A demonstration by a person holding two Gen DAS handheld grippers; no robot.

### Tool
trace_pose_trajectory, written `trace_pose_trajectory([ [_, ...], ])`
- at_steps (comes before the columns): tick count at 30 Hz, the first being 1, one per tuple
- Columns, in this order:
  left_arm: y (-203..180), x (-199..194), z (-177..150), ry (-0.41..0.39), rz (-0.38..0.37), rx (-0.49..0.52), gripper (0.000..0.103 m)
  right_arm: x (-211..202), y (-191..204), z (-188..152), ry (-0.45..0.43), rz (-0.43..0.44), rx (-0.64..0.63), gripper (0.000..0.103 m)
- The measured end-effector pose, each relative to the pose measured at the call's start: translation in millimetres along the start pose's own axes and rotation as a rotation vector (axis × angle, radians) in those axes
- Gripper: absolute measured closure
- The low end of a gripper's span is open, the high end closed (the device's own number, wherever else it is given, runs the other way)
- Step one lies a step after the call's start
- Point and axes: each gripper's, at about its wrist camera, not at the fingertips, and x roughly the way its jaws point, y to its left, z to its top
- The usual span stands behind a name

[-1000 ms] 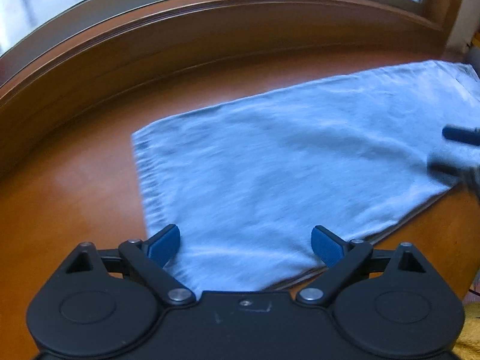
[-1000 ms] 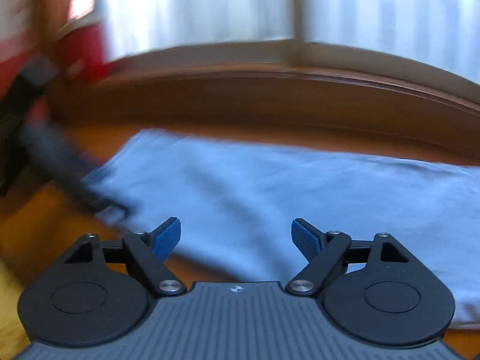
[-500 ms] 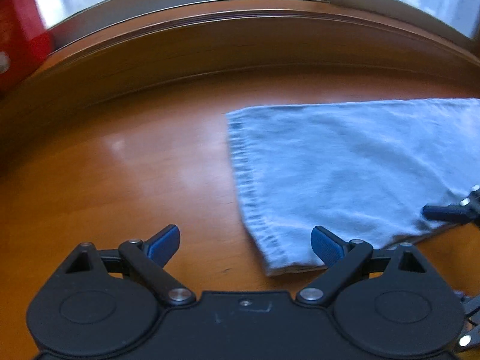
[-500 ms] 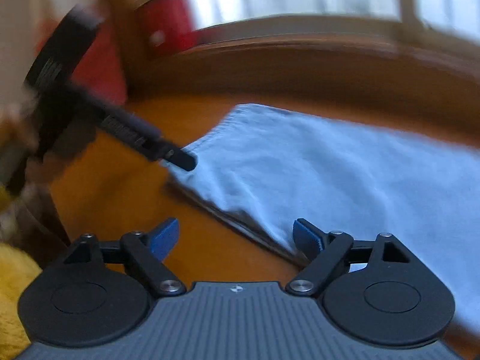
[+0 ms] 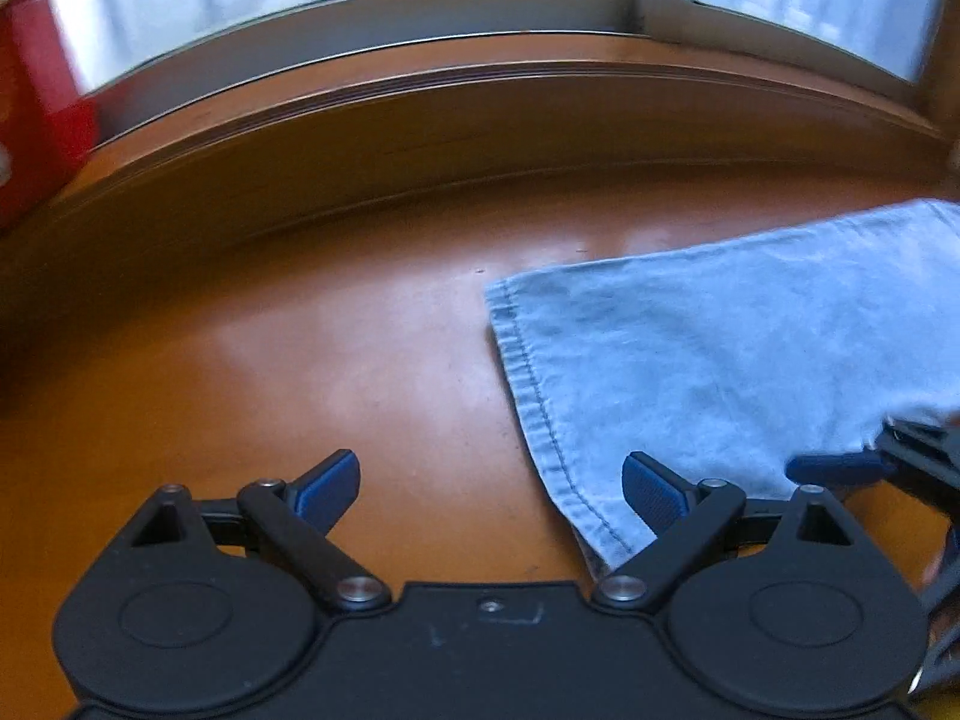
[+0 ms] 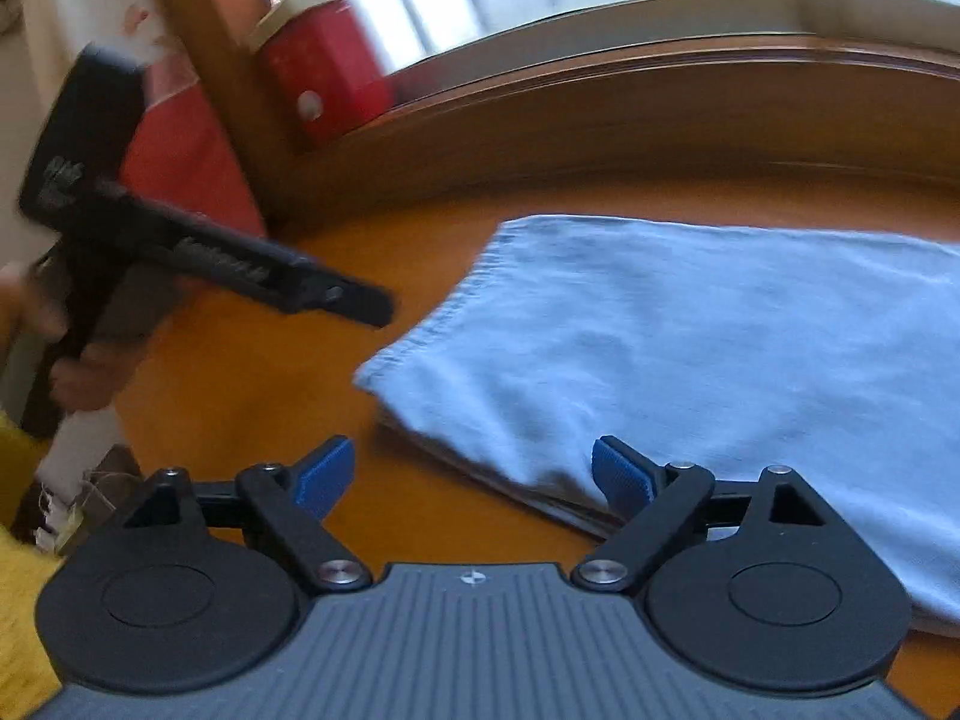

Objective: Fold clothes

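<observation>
Denim, pale blue and stitched along its hem, the folded garment (image 5: 720, 348) lies flat on the orange-brown wooden table (image 5: 300, 360), layered edges stacked at its near side. Both tools stand wide open and empty: the left gripper (image 5: 491, 477) hangs over bare wood beside the hem, the right gripper (image 6: 472, 474) at the near corner, probably lining up another fold. Behind runs a wooden window sill (image 5: 480, 96); a blurred red container (image 6: 324, 78) stands there.
</observation>
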Motion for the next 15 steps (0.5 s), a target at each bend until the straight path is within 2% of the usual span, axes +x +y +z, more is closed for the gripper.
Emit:
trace_pose_trajectory([
  [2, 11.3, 4.6, 4.9, 0.006, -0.043, 0.058, 0.009, -4.6, 3.5, 5.1, -0.056, -0.055, 0.069, 0.015],
  [4, 24.1, 6.5, 7.0, 0.000, -0.072, 0.098, 0.009, -6.5, 4.6, 10.5, -0.122, -0.171, 0.133, 0.015],
  [6, 36.4, 10.3, 8.4, -0.002, -0.100, 0.125, 0.009, 1.9, 7.0, 7.2, -0.132, -0.251, 0.175, 0.015],
  [9, 50.1, 12.2, 7.7, 0.006, -0.133, 0.146, 0.009, 11.4, 34.3, -4.2, -0.121, -0.253, 0.187, 0.014],
  [11, 56.0, 12.6, 8.0, 0.003, -0.152, 0.171, 0.009, 29.2, 58.0, -5.7, -0.101, -0.210, 0.162, 0.009],
  [13, 61.1, 11.2, 10.0, -0.008, -0.170, 0.187, 0.009, 46.8, 81.5, -7.2, -0.082, -0.168, 0.137, 0.010],
  [15, 65.3, 12.1, 14.2, -0.015, -0.187, 0.193, 0.009, 44.7, 89.3, -1.2, -0.102, -0.185, 0.107, 0.014],
])
